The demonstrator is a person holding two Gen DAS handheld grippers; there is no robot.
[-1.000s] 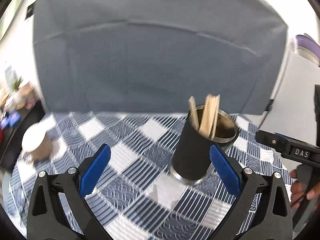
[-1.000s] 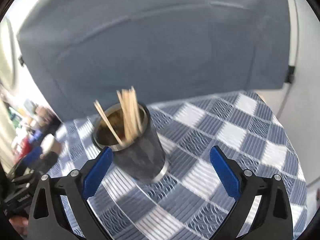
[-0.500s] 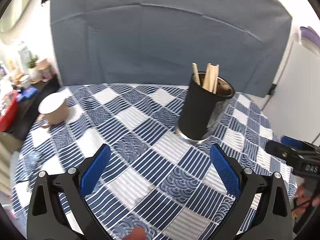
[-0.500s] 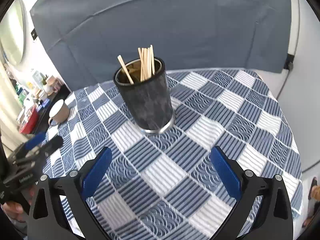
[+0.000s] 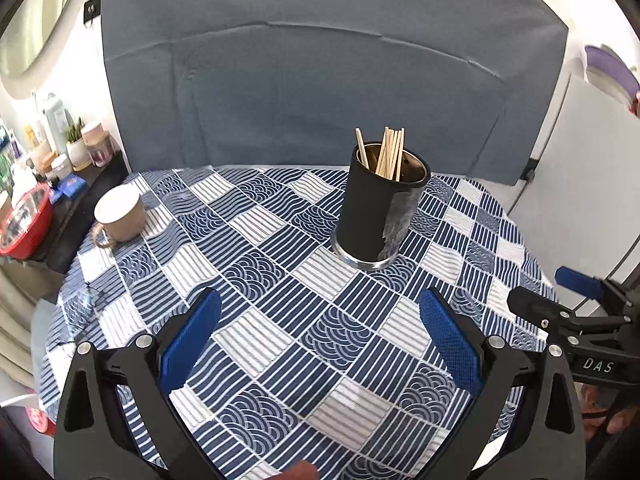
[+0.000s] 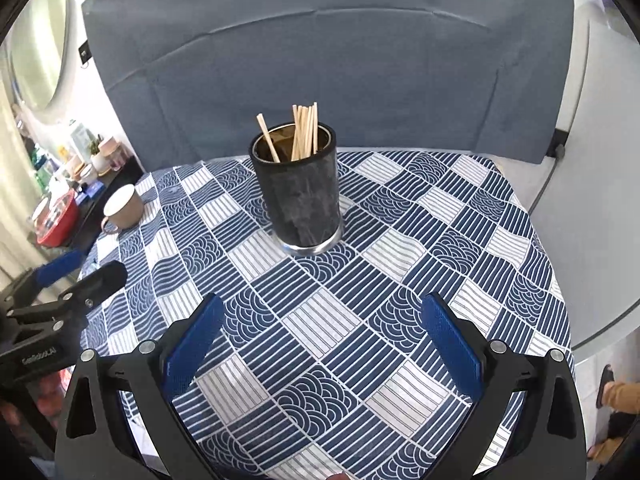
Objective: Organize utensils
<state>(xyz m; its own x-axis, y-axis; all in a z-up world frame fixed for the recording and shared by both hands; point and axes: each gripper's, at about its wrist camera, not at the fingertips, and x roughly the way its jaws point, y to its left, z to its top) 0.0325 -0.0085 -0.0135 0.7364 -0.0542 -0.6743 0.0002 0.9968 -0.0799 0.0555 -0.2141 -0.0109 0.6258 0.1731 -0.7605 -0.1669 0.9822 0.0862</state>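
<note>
Our left gripper (image 5: 320, 344) has its blue pads (image 5: 190, 344) spread wide with nothing between them, hovering over the near part of the table. Our right gripper (image 6: 320, 344) is the same: pads (image 6: 450, 344) far apart and empty, held above the cloth. Each gripper shows at the edge of the other's view, the right one low at the right side of the left camera and the left one low at the left side of the right camera.

Beyond the fingers lies the tablecloth (image 5: 280, 320), a patchwork of navy and white squares with stripes and wave patterns, covering a round table. On it, toward the far side, stands the cup holder (image 5: 380, 212), a dark cylinder with a shiny metal rim and base, upright. The wooden sticks (image 5: 390, 154) rest inside it, most bunched together and leaning slightly, one standing apart toward the left rim. It is well apart from both grippers.

At the left edge of the table sits a tan mug (image 5: 120, 212) with a white inside, its handle toward us.

Behind the table hangs a grey-blue backdrop (image 5: 320, 92). To the left, a dark shelf (image 5: 86, 186) carries jars, a small plant and bottles, and a red bowl (image 5: 24, 228) with a metal one in it sits beside it. A white wall (image 6: 600, 160) is on the right, with a cable running down it.
</note>
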